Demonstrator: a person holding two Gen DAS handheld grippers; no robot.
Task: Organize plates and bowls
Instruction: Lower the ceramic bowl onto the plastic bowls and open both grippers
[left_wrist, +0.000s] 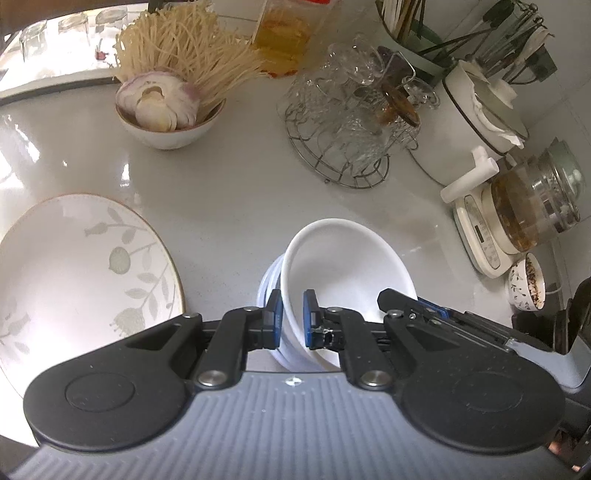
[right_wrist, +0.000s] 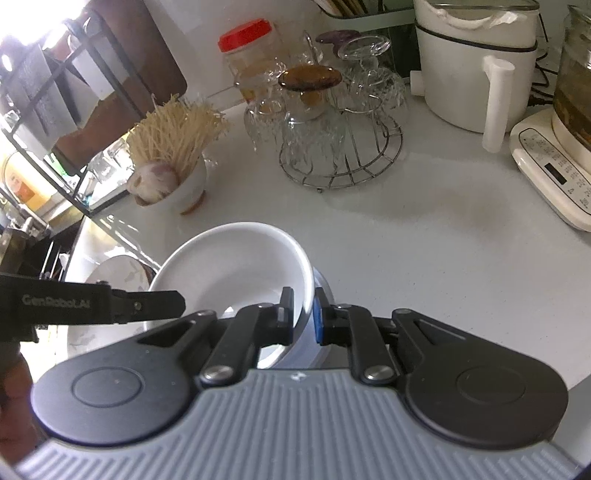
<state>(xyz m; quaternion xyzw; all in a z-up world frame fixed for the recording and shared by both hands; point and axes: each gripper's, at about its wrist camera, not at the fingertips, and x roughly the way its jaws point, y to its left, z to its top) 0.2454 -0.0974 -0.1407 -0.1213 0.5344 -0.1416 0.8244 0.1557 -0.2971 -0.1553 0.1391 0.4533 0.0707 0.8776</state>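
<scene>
We see the left gripper (left_wrist: 292, 319) and the right gripper (right_wrist: 303, 317) each clamped on opposite rims of one tilted white bowl (left_wrist: 343, 266), floral plate (left_wrist: 74, 273) left of it.

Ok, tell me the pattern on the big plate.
White plate with pale grey-green leaf sprigs and a thin brown rim; clearest in the left wrist view.
</scene>
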